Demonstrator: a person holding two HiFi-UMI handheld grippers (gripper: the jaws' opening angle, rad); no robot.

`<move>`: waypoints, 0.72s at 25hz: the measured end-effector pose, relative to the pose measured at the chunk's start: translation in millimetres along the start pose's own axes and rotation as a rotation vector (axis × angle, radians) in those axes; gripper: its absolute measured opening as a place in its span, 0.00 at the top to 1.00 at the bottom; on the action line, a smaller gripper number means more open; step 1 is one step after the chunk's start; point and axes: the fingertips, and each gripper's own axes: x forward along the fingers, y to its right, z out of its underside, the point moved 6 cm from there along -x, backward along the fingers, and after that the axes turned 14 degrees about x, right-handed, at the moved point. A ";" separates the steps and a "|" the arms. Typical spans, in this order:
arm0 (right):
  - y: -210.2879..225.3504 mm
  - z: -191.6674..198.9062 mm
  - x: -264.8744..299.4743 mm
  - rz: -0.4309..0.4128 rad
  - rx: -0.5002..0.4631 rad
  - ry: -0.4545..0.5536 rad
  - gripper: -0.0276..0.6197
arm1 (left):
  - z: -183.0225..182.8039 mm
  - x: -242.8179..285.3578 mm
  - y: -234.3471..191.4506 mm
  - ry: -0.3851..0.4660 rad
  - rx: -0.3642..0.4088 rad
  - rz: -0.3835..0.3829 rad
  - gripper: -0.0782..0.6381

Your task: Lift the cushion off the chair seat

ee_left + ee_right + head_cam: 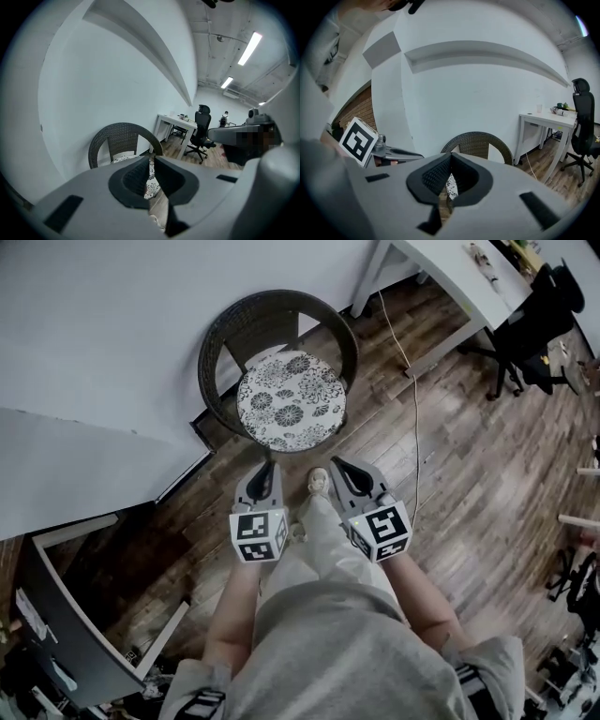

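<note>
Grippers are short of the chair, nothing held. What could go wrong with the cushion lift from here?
1. The left gripper and right gripper both have jaws together; unopened, they would likely shove the cushion, not grip it.
2. The chair curves round the cushion's back and sides; a side approach may hit it.
3. A cable lies on the floor beside the chair, a trip hazard.

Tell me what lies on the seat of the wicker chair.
A round cushion with a floral print lies there, within the curved back of the wicker chair. It covers the seat, so the seat surface itself cannot be seen.
</note>
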 end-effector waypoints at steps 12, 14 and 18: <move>46.8 14.8 55.8 -0.017 0.020 -0.063 0.96 | 65.5 84.1 -16.8 -0.107 -0.086 -0.003 0.63; 53.8 20.6 65.6 -0.024 0.026 -0.077 0.96 | 83.4 99.4 -21.2 -0.143 -0.118 -0.014 0.61; 65.2 36.4 83.6 -0.045 0.038 -0.113 0.96 | 124.0 128.6 -28.7 -0.229 -0.162 -0.038 0.59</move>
